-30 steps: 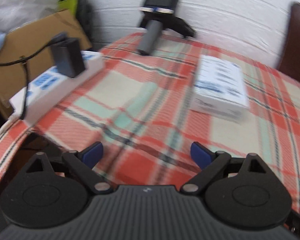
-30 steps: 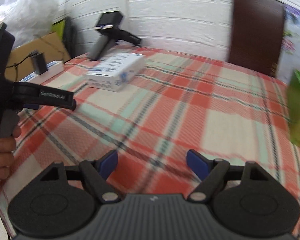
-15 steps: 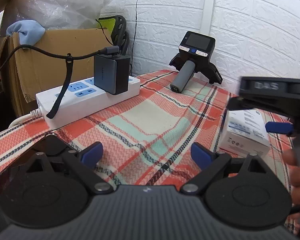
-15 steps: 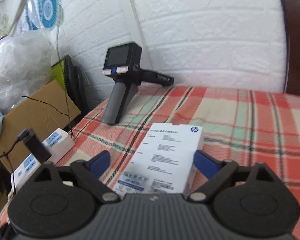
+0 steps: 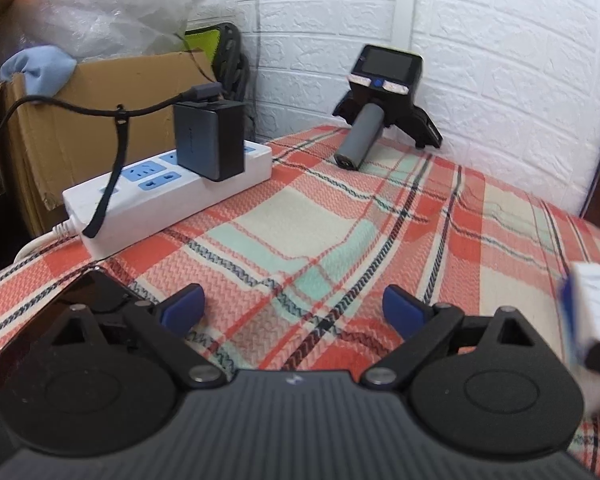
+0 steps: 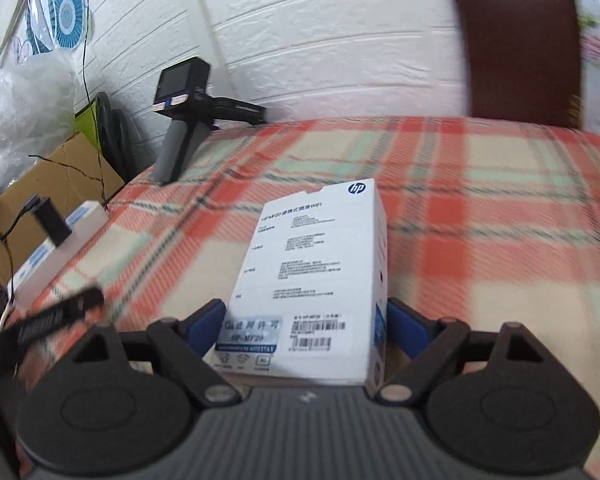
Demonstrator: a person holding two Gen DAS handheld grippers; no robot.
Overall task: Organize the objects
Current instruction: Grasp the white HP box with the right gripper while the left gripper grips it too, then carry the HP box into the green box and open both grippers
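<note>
White box (image 6: pixel 312 280) between right tongs (image 6: pixel 306 320), just closing, near end hidden | left tongs (image 5: pixel 292 310) spread, empty

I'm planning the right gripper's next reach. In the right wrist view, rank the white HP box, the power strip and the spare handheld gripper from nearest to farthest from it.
1. White HP box: between the right gripper fingers, centre foreground.
2. Power strip: left edge of the plaid cloth, charger plugged in.
3. Spare handheld gripper: far left, by the white brick wall.
</note>
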